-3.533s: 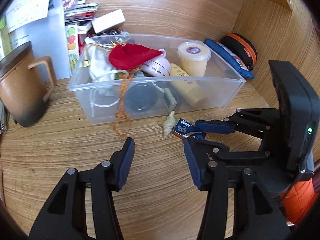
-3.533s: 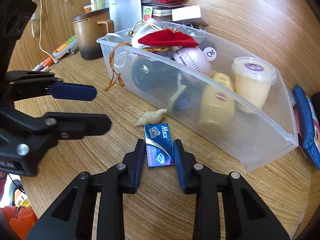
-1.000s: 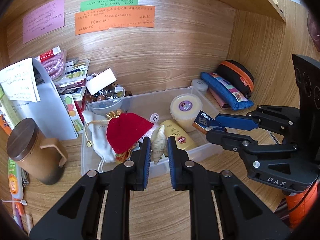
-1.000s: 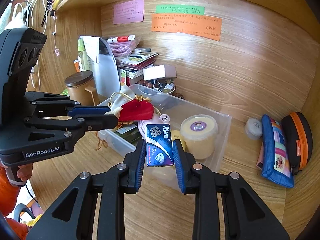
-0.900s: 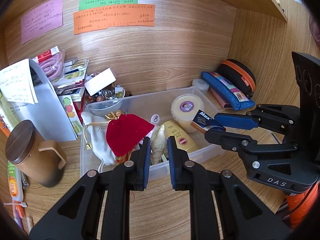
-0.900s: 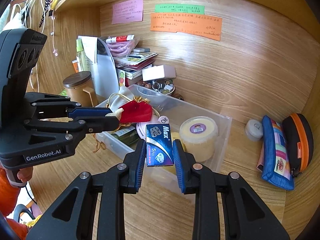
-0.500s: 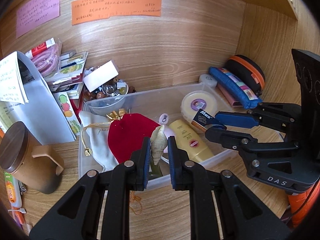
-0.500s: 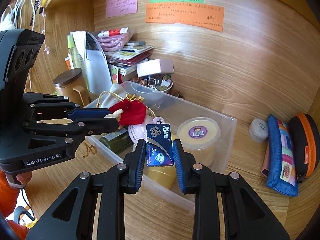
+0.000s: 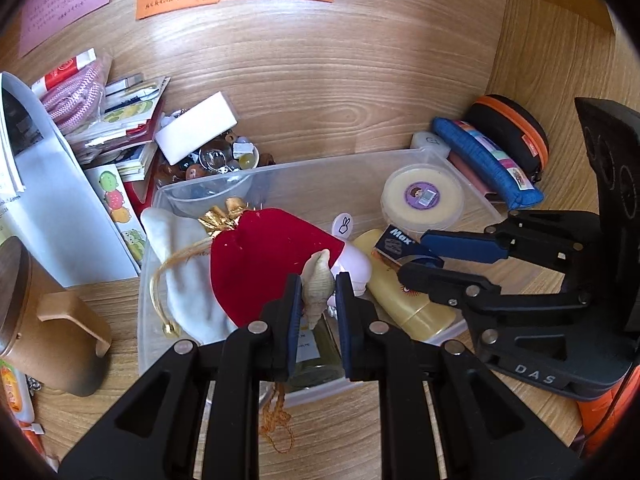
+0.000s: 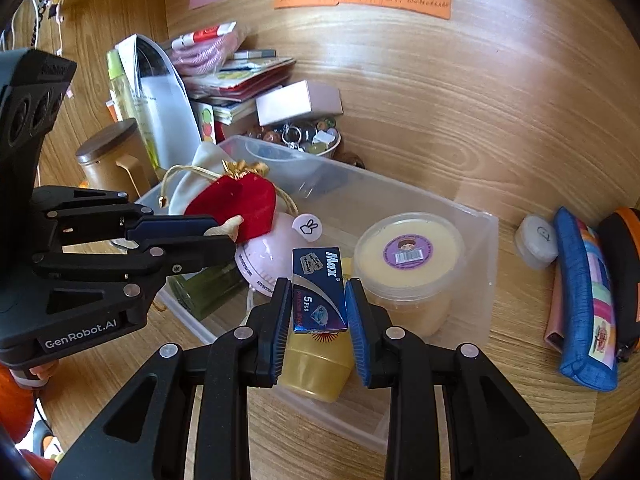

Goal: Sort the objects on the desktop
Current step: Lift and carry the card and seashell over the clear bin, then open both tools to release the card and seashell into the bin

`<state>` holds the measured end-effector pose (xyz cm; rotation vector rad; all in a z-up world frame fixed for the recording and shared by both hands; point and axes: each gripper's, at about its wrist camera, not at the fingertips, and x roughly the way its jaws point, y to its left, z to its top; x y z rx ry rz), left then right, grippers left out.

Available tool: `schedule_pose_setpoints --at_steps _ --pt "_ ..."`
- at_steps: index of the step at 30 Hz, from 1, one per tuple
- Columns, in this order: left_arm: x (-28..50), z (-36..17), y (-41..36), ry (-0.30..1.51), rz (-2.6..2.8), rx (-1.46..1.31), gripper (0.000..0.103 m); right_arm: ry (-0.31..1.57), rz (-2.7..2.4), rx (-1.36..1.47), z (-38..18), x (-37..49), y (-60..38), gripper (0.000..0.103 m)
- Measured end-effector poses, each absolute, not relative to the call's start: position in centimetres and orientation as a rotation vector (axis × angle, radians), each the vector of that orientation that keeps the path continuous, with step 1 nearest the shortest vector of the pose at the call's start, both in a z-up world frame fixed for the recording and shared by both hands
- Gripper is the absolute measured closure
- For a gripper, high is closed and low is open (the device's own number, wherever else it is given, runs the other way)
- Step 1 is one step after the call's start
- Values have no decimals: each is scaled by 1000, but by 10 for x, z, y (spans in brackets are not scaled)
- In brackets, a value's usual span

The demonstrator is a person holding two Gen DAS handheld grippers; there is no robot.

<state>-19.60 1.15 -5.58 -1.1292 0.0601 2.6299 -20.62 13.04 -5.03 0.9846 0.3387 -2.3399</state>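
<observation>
My left gripper [image 9: 317, 292] is shut on a pale spiral seashell [image 9: 317, 282] and holds it above the clear plastic bin [image 9: 472, 194], over the red velvet pouch [image 9: 264, 256]. My right gripper [image 10: 319, 304] is shut on a small blue "Max" blade box [image 10: 319, 290] and holds it above the bin [image 10: 486, 222], over the yellow bottle [image 10: 316, 364]. The shell [image 10: 226, 228] and the left gripper [image 10: 222, 236] show in the right wrist view. The box [image 9: 394, 242] and the right gripper [image 9: 408, 254] show in the left wrist view.
The bin also holds a white pouch [image 9: 180, 272], a pink round item [image 10: 264, 258] and a lidded cream tub [image 10: 410, 256]. A brown mug [image 9: 44, 332] stands left of it. A blue pencil case [image 10: 584, 296], a black case [image 9: 508, 136] and stacked papers [image 9: 116, 120] surround it.
Both grippers have moved forward and lower over the bin, each still holding its item. The bin looks closer in both views.
</observation>
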Motion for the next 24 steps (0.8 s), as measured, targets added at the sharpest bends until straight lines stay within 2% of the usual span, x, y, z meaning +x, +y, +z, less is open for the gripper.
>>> schedule_pose_setpoints --at_steps 16,24 --pt "-196 -64 10 55 2629 -1127 87 301 -2327 982 -57 -215 132 78" --pt "-197 -63 3 22 2630 -1119 83 281 -2319 979 -57 -215 134 78"
